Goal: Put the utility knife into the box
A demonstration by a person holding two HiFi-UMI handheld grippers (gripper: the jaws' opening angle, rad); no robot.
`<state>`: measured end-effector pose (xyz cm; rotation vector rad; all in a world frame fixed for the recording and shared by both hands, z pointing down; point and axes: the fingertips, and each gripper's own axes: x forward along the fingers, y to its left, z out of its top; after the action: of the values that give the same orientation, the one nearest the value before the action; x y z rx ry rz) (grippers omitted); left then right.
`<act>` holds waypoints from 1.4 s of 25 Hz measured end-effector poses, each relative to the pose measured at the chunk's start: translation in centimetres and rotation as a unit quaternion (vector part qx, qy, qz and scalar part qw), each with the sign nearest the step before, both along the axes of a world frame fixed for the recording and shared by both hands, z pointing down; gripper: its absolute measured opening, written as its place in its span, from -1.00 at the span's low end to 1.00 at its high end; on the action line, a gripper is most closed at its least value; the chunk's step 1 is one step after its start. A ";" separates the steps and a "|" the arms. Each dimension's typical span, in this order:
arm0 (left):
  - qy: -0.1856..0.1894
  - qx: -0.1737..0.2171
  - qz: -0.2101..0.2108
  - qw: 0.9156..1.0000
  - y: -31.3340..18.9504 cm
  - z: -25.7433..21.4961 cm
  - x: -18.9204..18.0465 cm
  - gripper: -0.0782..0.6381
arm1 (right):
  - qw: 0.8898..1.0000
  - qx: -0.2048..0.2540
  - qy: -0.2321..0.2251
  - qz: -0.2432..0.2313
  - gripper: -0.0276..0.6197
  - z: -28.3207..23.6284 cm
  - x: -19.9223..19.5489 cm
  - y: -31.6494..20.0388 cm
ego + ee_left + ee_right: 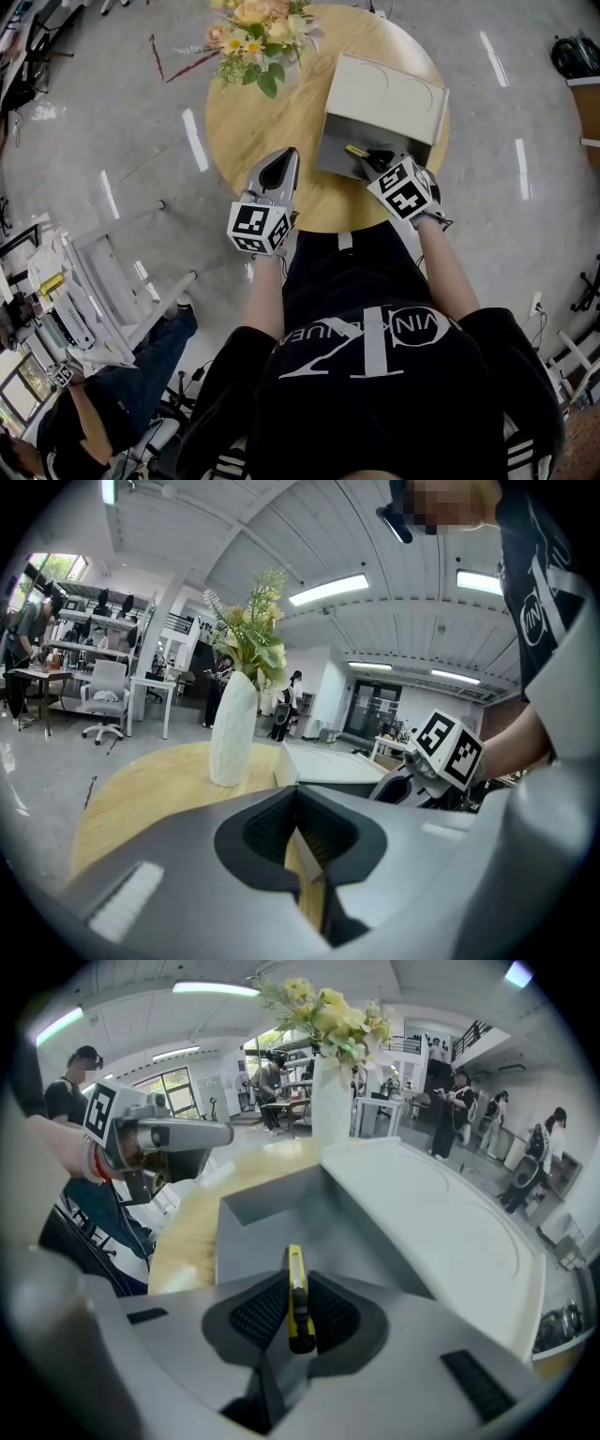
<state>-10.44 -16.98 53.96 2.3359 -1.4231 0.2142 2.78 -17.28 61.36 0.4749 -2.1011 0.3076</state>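
Observation:
A yellow utility knife (297, 1297) is pinched between the jaws of my right gripper (296, 1321), blade end pointing forward over the open grey box (272, 1218). In the head view the knife (360, 153) sits just inside the box's near edge (330, 164), with the right gripper (373, 165) at that edge. The box's pale lid (386, 96) stands open behind it. My left gripper (289, 156) hovers over the round wooden table (253, 131), left of the box, with its jaws together and nothing between them (302, 841).
A white vase of flowers (255, 37) stands at the table's far left, also seen in the left gripper view (232, 731). The table's front edge is close to the person's body. Another person sits at the lower left (112, 394).

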 end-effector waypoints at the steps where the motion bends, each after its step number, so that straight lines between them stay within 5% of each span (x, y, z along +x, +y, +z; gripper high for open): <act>1: 0.000 0.000 0.000 1.000 0.1 0.0 0.0 -0.76 | 1.000 0.000 0.000 0.001 -0.72 0.0 0.0 0.0; 20: 0.000 -0.004 0.010 1.000 0.9 0.2 0.3 -0.76 | 0.999 -0.015 -0.009 0.028 -0.72 0.5 0.4 0.7; 35: 0.005 0.006 0.020 1.000 0.1 -0.7 0.7 -0.76 | 0.997 0.022 -0.045 0.062 -0.83 -2.3 1.3 -0.2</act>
<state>-9.72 -16.92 53.22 2.3743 -1.3777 0.2048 4.04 -17.45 59.06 0.6280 -2.1742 0.3615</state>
